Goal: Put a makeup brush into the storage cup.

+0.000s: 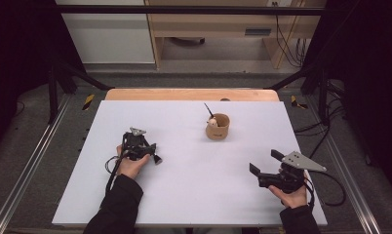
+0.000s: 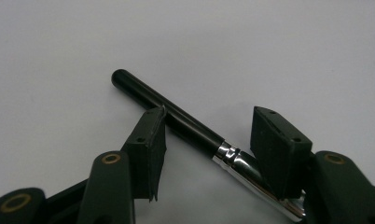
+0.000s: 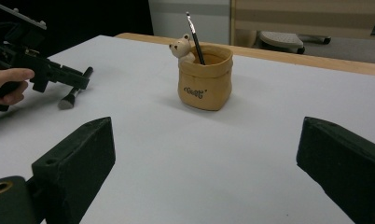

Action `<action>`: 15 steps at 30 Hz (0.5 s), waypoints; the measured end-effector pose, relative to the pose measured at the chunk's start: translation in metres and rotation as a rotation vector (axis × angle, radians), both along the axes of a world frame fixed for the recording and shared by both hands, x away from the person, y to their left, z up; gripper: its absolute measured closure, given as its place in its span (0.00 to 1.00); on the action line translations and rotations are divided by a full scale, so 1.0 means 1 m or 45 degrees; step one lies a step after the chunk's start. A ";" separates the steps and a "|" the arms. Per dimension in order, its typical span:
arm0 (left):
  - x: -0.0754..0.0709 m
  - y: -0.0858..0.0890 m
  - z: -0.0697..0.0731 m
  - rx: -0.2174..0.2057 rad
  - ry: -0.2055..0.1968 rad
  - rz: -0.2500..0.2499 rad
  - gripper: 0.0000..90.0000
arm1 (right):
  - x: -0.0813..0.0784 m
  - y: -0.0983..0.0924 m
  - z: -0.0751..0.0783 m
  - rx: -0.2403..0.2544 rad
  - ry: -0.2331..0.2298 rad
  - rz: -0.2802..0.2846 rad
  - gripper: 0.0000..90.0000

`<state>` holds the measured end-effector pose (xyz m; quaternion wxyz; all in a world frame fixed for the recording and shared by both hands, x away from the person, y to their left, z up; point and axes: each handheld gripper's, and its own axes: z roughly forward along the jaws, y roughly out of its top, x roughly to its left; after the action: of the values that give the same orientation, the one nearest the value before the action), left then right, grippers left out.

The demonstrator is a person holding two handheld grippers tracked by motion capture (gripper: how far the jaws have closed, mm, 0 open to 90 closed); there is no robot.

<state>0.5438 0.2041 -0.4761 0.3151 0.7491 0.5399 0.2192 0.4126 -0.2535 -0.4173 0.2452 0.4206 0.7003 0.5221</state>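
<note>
I count two brushes: one [image 2: 176, 119] lying on the tabletop [image 1: 184, 195] between the left claw's [image 2: 209, 140] jaws, one [image 3: 195, 39] standing in the pot [image 3: 205, 79]. One pot, tan, with one small bear [image 3: 182, 47] on its rim. Two claws in all, the left one and the right one [image 3: 204, 163], each in one hand, so two hands [image 1: 130, 166]. One tabletop under it all.

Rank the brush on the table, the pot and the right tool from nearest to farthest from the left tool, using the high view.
1. Brush: lying on the table between the left tool's jaws.
2. Pot: mid-table, farther back.
3. Right tool: at the near right edge.
</note>
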 end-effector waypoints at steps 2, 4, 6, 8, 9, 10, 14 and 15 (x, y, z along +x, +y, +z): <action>-0.001 0.000 0.001 0.003 0.009 -0.003 0.52 | 0.000 0.000 0.000 0.002 0.002 -0.002 0.06; -0.002 0.000 0.001 -0.002 0.016 -0.010 0.55 | 0.000 0.000 0.000 0.001 0.002 -0.002 0.06; -0.002 0.001 0.002 -0.012 0.021 -0.014 0.57 | 0.000 0.001 0.000 0.001 0.005 -0.002 0.06; -0.003 0.001 0.003 -0.012 0.029 -0.026 0.59 | 0.000 0.001 0.000 0.001 0.005 0.000 0.06; -0.003 0.001 0.003 -0.012 0.029 -0.030 0.60 | 0.000 0.001 0.000 -0.001 0.003 0.004 0.06; -0.004 0.001 0.003 -0.011 0.031 -0.035 0.61 | 0.000 0.001 0.000 0.000 0.007 0.000 0.06; -0.006 -0.001 0.002 0.001 0.024 -0.052 0.63 | 0.000 0.001 0.000 0.000 0.007 0.000 0.06; -0.007 -0.001 0.002 0.001 0.025 -0.054 0.63 | 0.000 0.001 0.000 0.000 0.007 0.000 0.06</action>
<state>0.5373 0.2035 -0.4738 0.3141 0.7627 0.5268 0.2052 0.4124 -0.2520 -0.4175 0.2432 0.4220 0.7010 0.5210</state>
